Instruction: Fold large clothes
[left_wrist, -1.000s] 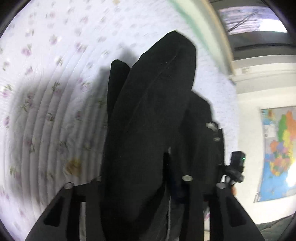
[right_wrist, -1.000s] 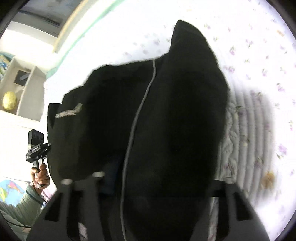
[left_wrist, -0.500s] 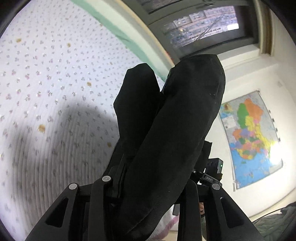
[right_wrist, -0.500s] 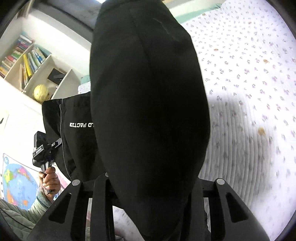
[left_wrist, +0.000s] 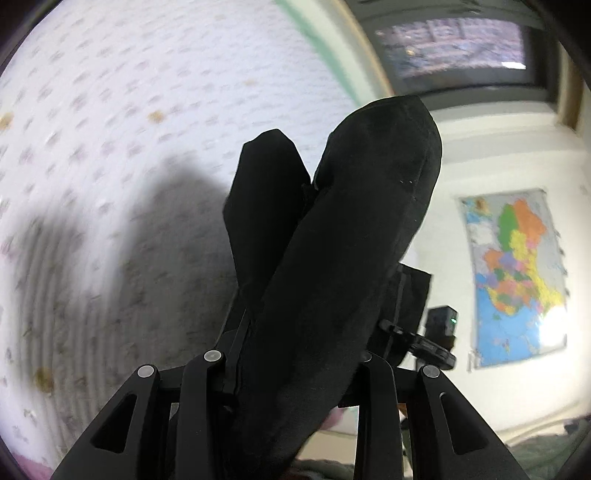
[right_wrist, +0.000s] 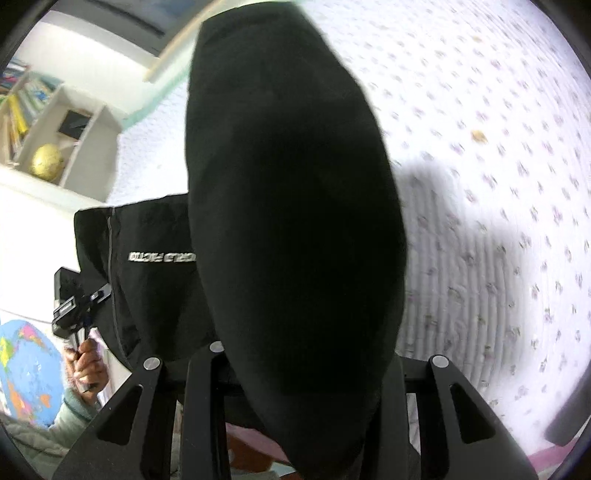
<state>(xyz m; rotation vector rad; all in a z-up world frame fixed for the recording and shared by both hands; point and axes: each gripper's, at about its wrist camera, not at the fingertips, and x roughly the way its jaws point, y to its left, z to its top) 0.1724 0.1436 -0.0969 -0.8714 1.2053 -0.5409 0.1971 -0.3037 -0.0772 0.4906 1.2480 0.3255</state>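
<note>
Left wrist view: your left gripper (left_wrist: 291, 373) has its jaws pinching a thick bunch of the black padded fabric garment (left_wrist: 343, 258), which rises straight ahead between them in two lobes and blocks most of the frame. Beyond and left of the jaws lies the white floral quilted bed cover (left_wrist: 110, 147), with the garment's shadow on it; the garment hangs clear above the bed. To the right of the jaws, the coloured wall map (left_wrist: 517, 273) and the other handheld unit show.

Right wrist view: your right gripper (right_wrist: 295, 373) is likewise clamped on a wide fold of the same garment (right_wrist: 295, 206). Left of the jaws a flat panel with a pale zip line and silver lettering (right_wrist: 162, 256) spans toward the left gripper (right_wrist: 79, 306), held in your left hand (right_wrist: 86, 363).

Handling, as a judgement:
- Soft, limp, bulky; it looks like a lined jacket, moderately heavy, so it will sag between the two holds.
- Smooth shell fabric may slip; take several layers deep between the jaws, not a thin edge.
- Best holds are likely seams, hem corners or shoulders, where the layers are stitched together.
- Not fragile; the zip is the only hard part, so keep it out of the jaws.
- Lay it on the bed cover before creasing.
</note>
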